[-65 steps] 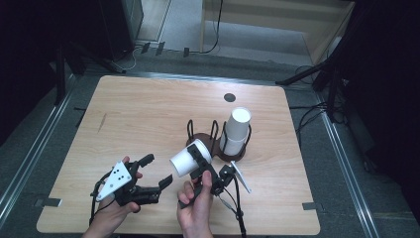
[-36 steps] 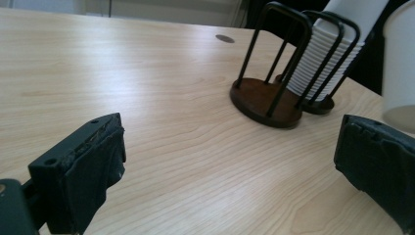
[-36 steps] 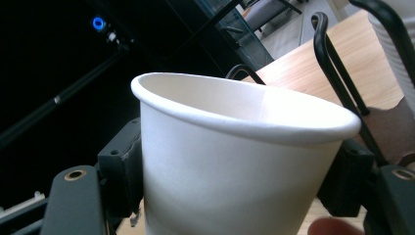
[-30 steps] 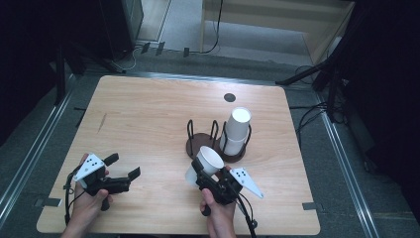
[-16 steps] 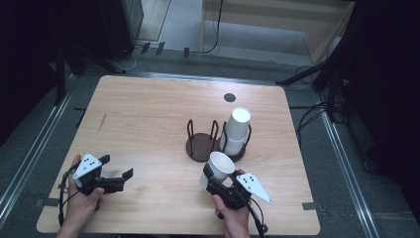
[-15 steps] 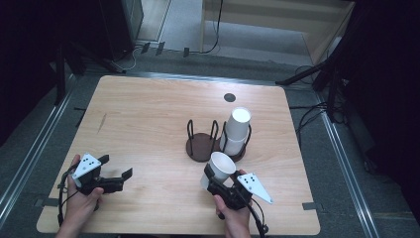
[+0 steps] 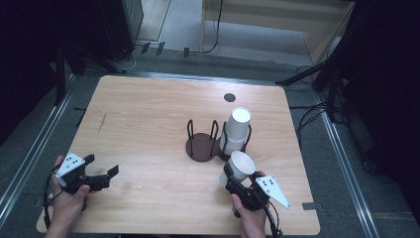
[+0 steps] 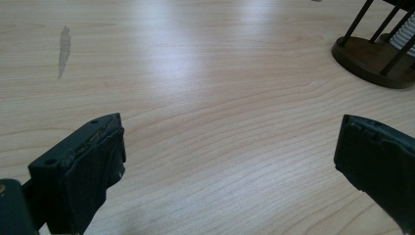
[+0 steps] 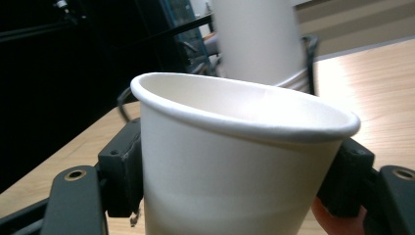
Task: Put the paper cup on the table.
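A white paper cup [image 7: 238,166] sits mouth-up between the jaws of my right gripper [image 7: 233,177], which is shut on its lower wall near the table's front right; the same cup [image 9: 235,156] looms close in the right gripper view. Behind it a stack of white cups [image 7: 236,131] stands upside down in the right side of a dark wire cup holder [image 7: 203,147]. The stack [image 9: 257,41] rises behind the held cup. My left gripper [image 7: 106,176] hovers open over bare wood at the front left, its pads [image 8: 95,161] wide apart.
The wooden table [image 7: 148,124] has a small black round spot [image 7: 229,97] near its far edge. The holder's left ring stands free of cups. The holder's base [image 8: 377,58] appears at the upper right of the left gripper view. Cables lie on the floor beyond.
My right gripper has turned the cup from tilted on its side to mouth-up and shifted right, toward the front edge. My left gripper drew back left and stayed open.
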`<state>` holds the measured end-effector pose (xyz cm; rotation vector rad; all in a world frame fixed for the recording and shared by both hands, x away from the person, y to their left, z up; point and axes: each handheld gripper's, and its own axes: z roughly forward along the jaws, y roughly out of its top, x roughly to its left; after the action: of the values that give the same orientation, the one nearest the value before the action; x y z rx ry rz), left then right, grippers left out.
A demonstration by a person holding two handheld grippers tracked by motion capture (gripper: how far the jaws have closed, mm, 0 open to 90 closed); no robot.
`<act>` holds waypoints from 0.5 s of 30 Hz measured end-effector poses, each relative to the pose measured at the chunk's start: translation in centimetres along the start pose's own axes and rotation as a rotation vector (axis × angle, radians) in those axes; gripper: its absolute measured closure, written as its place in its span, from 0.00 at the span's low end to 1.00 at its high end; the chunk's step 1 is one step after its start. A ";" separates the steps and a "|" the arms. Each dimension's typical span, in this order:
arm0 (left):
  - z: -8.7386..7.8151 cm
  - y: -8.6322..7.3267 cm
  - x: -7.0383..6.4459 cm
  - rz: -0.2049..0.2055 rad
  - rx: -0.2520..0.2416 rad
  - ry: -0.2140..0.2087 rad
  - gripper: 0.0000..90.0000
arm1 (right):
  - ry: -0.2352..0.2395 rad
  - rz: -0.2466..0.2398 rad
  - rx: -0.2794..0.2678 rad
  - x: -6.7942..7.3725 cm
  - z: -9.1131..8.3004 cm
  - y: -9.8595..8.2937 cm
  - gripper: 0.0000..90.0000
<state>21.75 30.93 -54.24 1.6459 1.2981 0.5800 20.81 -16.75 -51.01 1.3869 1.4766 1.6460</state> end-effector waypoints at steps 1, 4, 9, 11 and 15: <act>0.1 -0.1 0.0 -0.006 -0.004 -0.005 0.00 | -0.006 -0.002 -0.005 -0.3 -0.1 0.1 0.29; 0.4 -0.6 0.0 -0.010 -0.002 -0.015 0.00 | -0.026 -0.013 -0.026 -0.9 -0.3 0.5 0.29; 0.6 -0.8 0.2 -0.041 -0.012 -0.038 0.00 | -0.068 -0.060 -0.058 -2.0 -0.6 1.1 0.29; 0.5 -0.9 0.3 -0.058 -0.026 -0.041 0.00 | -0.091 -0.077 -0.066 -2.5 -0.8 1.3 0.29; 0.4 -0.9 0.3 -0.058 -0.035 -0.038 0.00 | -0.137 -0.114 -0.078 -3.6 -1.2 1.7 0.29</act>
<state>21.69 31.07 -55.25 1.5782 1.2968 0.5310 21.38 -20.84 -50.55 1.3206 1.3730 1.4916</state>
